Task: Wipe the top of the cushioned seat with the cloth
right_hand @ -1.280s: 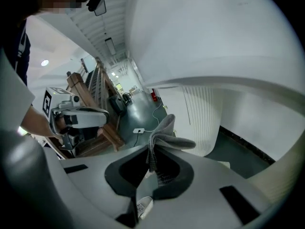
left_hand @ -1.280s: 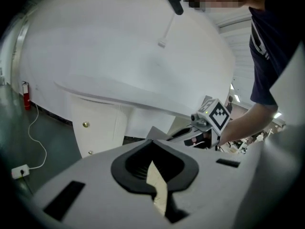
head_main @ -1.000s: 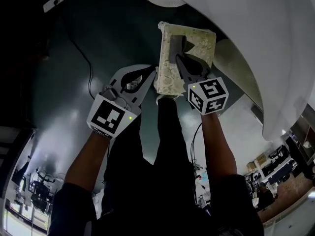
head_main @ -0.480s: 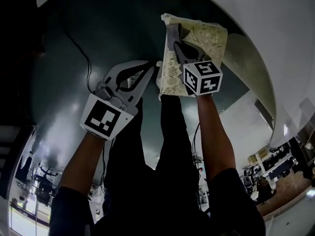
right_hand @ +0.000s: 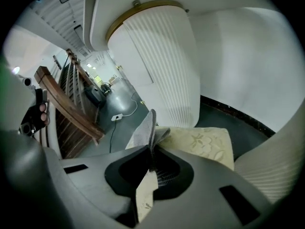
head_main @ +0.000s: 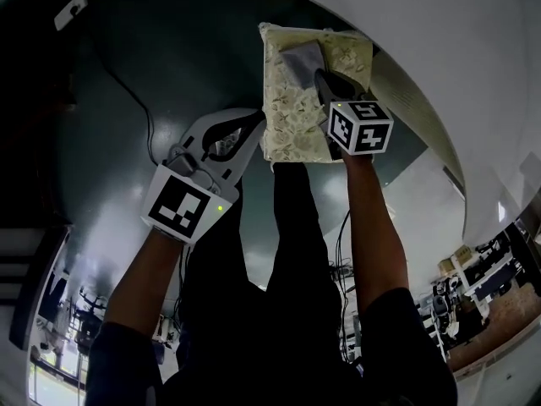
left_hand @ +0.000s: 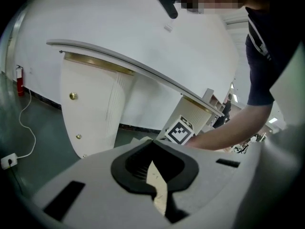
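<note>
Hidden: whatever carries the cushioned seat (head_main: pixel 292 117) cannot be seen from the head view, and the marker cube of the right gripper (head_main: pixel 325 79) covers part of the pad's right side.
Hard to make out: whether the left gripper (head_main: pixel 256 123) touches the seat's left edge or stops just beside it.
Cloth: a small grey cloth (head_main: pixel 302 61) lies on the far part of the cream, leaf-patterned pad, one fold standing up out of the right gripper's tips.
Right gripper: its jaws are pinched on that fold (its own view shows the grey fabric rising straight from the closed tips), and it is held over the seat's far right part.
Left gripper: jaws together with nothing between the tips; only a cream sliver shows through the gap behind them.
Edges: the near half of the pad is bare; its near edge meets the person's dark trouser legs.
Room: a white curved counter (head_main: pixel 439 57) crowds the far and right sides, while dark floor crossed by a cable (head_main: pixel 139 100) lies open to the left.
</note>
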`<state>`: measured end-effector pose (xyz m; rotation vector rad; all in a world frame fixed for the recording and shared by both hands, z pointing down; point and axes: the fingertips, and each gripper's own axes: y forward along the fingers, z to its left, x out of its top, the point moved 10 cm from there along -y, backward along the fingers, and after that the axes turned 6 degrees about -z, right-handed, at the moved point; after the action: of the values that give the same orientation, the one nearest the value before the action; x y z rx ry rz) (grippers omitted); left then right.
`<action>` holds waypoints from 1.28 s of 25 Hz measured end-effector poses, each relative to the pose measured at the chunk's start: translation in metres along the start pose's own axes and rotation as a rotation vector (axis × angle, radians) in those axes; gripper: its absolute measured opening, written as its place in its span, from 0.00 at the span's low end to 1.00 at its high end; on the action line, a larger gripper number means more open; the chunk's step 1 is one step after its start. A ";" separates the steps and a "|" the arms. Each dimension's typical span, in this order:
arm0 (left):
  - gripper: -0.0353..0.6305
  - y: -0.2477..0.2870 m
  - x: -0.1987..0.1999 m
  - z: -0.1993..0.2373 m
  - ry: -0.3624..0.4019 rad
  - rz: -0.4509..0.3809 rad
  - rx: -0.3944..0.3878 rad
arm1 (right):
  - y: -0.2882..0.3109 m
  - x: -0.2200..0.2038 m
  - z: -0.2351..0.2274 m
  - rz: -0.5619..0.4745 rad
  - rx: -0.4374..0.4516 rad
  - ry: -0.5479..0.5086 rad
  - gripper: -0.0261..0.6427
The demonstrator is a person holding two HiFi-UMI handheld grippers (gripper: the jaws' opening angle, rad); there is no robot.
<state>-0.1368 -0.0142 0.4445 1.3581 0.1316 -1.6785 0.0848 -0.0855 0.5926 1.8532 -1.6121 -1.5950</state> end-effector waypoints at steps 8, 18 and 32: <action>0.06 0.023 0.015 -0.035 0.024 0.007 -0.042 | -0.046 -0.007 -0.049 -0.004 -0.093 0.025 0.09; 0.06 0.036 0.016 -0.058 0.036 0.002 -0.056 | -0.089 -0.018 -0.090 -0.045 -0.179 0.067 0.09; 0.06 -0.007 0.006 -0.050 0.031 -0.028 -0.032 | -0.087 0.001 0.021 -0.085 0.025 -0.050 0.09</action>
<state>-0.1060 0.0156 0.4175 1.3645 0.1952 -1.6719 0.1175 -0.0436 0.5208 1.9341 -1.6008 -1.6755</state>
